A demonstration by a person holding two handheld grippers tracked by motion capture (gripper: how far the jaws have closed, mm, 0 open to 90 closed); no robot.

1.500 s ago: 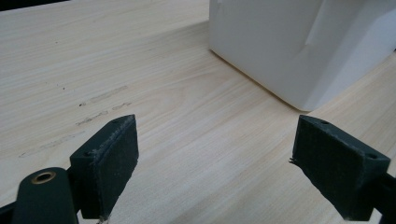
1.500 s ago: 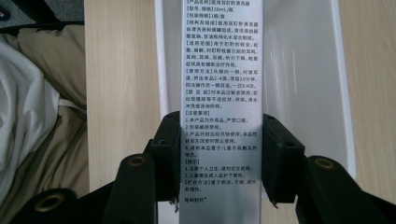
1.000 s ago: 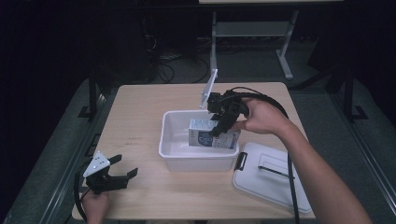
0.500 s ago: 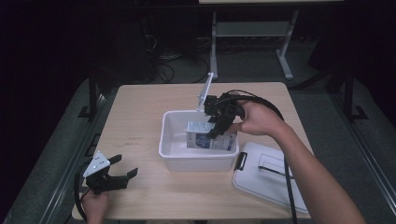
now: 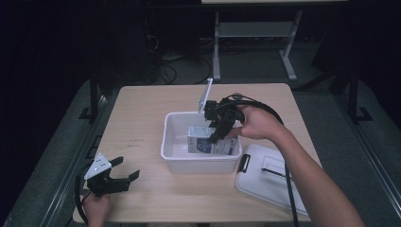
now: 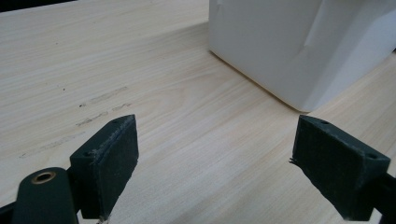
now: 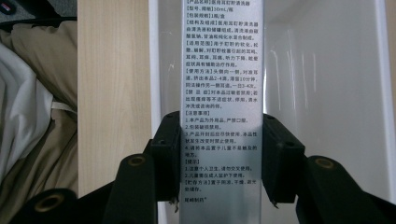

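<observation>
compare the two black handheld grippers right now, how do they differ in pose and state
The left gripper rests low at the near left corner of the light wooden table, jaws wide apart and empty. The right gripper reaches down into the white plastic bin, jaws shut on the narrow sides of a white and blue printed carton. Both are black, two-jawed, cabled and hand-held.

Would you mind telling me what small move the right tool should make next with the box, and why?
Probably lower the box a little further and then open the jaws. The right tool is shut on the box's narrow sides, and the box is already inside the white bin, apparently near its floor. The lid lies beside the bin, and the left tool rests open on the table.
</observation>
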